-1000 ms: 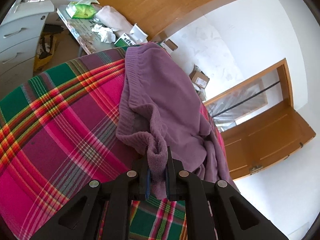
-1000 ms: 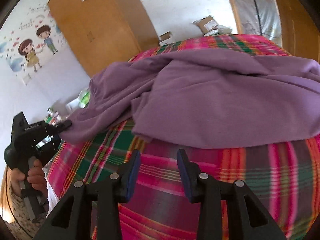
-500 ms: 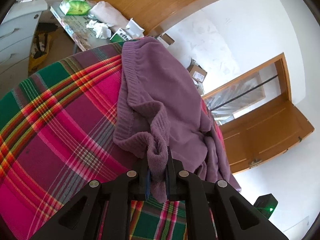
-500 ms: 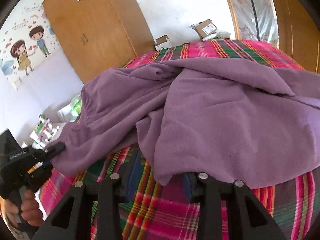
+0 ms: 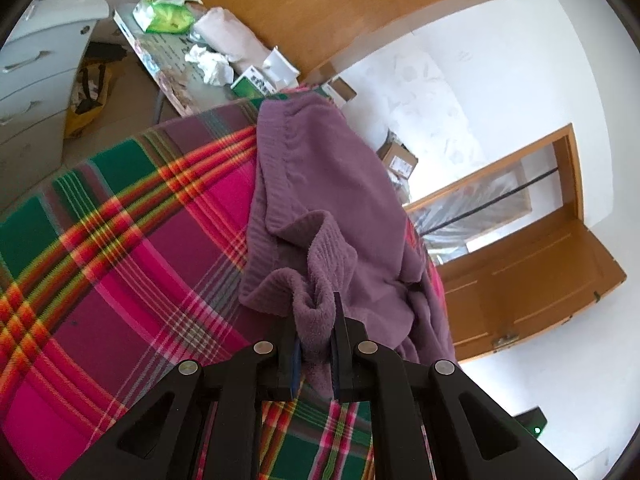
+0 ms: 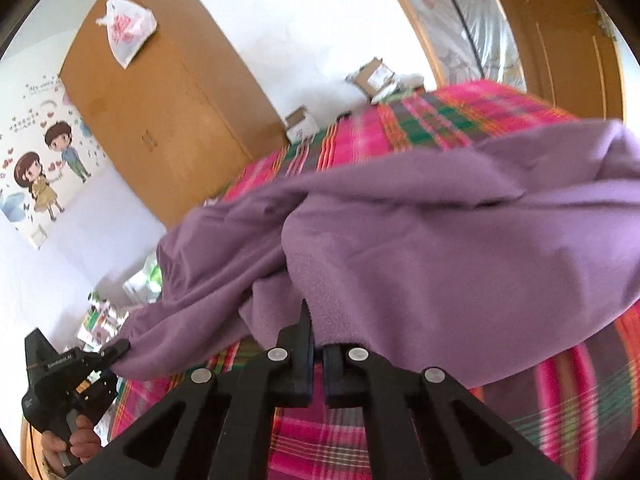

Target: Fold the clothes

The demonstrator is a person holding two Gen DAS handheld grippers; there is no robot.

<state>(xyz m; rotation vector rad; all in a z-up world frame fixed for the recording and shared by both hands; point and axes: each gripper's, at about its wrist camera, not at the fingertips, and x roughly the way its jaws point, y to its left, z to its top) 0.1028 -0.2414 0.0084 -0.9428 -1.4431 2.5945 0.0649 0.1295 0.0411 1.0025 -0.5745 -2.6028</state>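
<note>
Right claw (image 6: 316, 354) now closed, apparently pinching garment (image 6: 440, 248)

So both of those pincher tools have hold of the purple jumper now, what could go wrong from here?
The left gripper pinches only a small bunched bit of the purple jumper's ribbed hem, so a firm pull might slip it free. The right gripper is shut on a thick fold of the edge and may have caught two layers, which could make a lopsided fold. Dragging could also rumple the plaid blanket underneath.
</note>
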